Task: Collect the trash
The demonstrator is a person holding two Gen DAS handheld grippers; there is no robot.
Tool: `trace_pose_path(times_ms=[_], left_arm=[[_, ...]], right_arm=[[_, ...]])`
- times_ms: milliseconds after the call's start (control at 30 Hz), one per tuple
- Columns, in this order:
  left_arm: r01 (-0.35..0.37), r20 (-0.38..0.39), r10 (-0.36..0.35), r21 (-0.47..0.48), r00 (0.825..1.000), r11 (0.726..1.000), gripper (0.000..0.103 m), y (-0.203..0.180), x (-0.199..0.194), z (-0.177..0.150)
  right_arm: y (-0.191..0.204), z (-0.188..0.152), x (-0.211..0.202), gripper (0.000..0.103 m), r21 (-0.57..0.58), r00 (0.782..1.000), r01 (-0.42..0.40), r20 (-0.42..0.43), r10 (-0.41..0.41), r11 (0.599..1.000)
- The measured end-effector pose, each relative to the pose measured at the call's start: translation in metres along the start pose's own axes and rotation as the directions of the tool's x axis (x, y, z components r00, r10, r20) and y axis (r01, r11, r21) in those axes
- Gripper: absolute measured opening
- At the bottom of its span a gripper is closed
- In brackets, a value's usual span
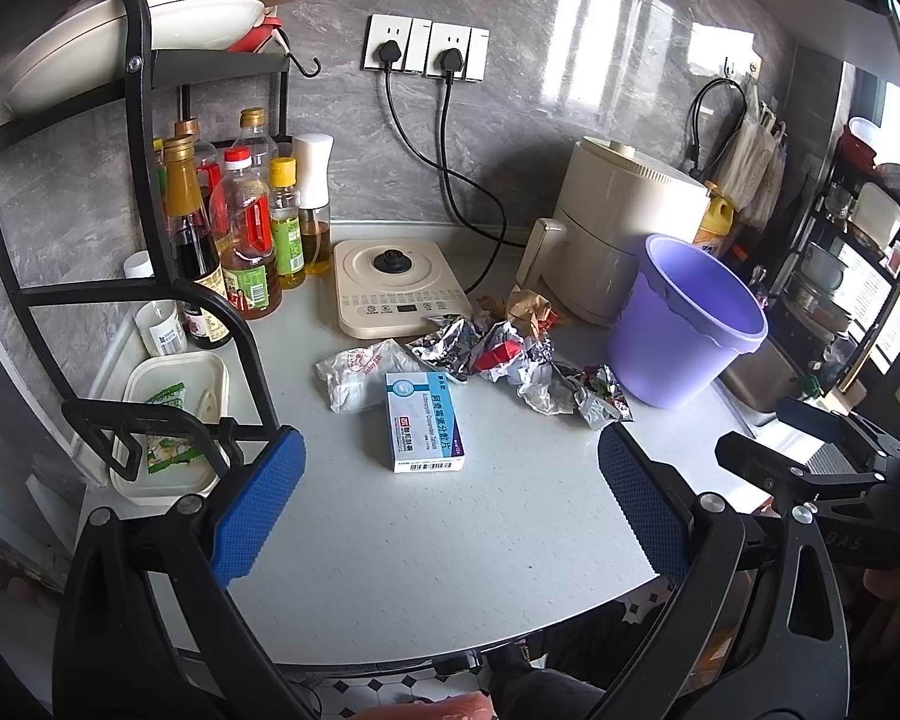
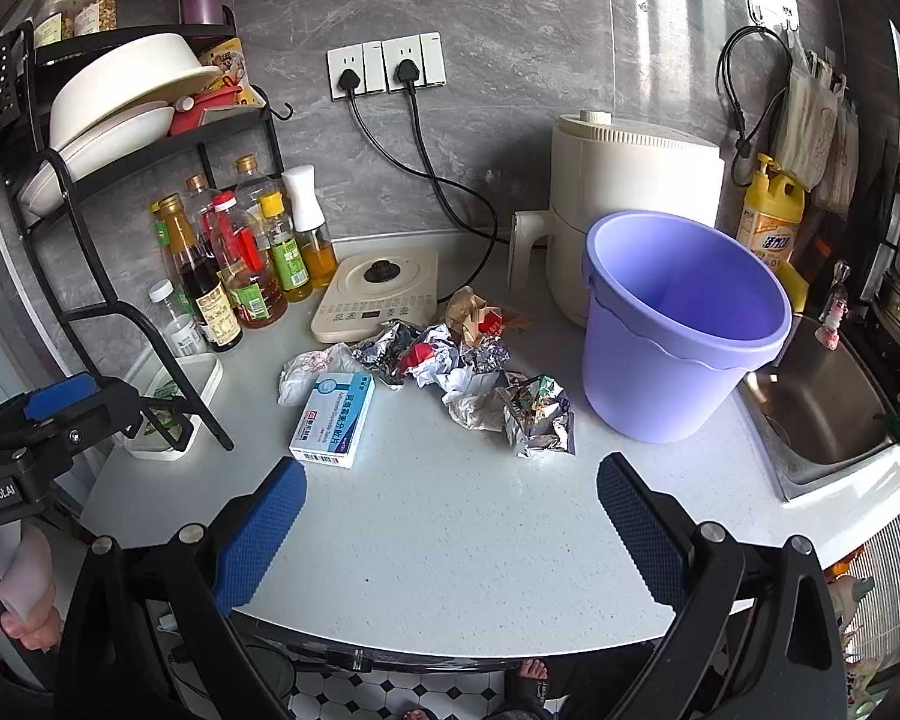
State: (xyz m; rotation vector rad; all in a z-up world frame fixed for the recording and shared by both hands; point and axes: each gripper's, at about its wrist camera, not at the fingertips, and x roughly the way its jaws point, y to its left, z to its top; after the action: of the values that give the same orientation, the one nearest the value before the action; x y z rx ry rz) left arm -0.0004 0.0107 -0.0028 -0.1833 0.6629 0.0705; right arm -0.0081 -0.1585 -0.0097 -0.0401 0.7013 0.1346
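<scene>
blue pads wide, trash untouched

blue textured pads (image 1: pixel 258 504) of the left gripper (image 1: pixel 450 504) stand far apart over the bare front of the pale speckled desk (image 1: pixel 426 552), with nothing between them. the right gripper (image 2: pixel 450 510) is the same: jaws spread wide, empty, held near the desk's front edge.

the trash sits in a loose heap mid-desk: a flat white-and-blue cardboard medicine box (image 2: pixel 332 419), a crumpled white plastic bag (image 2: pixel 303 373) touching its far side, creased silver foil wrappers (image 2: pixel 435 354) with a red scrap among them, brown crumpled paper (image 2: pixel 471 307) behind, and a shiny printed foil packet (image 2: pixel 540 417) nearest the bucket. the lilac plastic bucket (image 2: pixel 684 324) stands upright just right of the heap, smooth-walled, its mouth open; no trash shows inside it.

judging by this, collection has not started; the step in hand is the approach. the next move likely calls for one gripper to come down on a single piece. the rigid box suits a squeeze across its narrow sides. the foil and paper are soft and irregular and should crush under the pads, so a deep bite would help before the lift over the bucket's rim.
</scene>
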Motion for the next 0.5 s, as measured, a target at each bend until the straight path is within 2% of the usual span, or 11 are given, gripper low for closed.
trace_pose_path(times_ms=[500], left_arm=[[-0.01, -0.004, 0.01, 0.001, 1.0, 1.0, 0.097, -0.0036, -0.003, -0.0081]], right_arm=[[0.0003, -0.0034, -0.0013, 0.095, 0.0, 1.0, -0.004, 0.003, 0.004, 1.0]])
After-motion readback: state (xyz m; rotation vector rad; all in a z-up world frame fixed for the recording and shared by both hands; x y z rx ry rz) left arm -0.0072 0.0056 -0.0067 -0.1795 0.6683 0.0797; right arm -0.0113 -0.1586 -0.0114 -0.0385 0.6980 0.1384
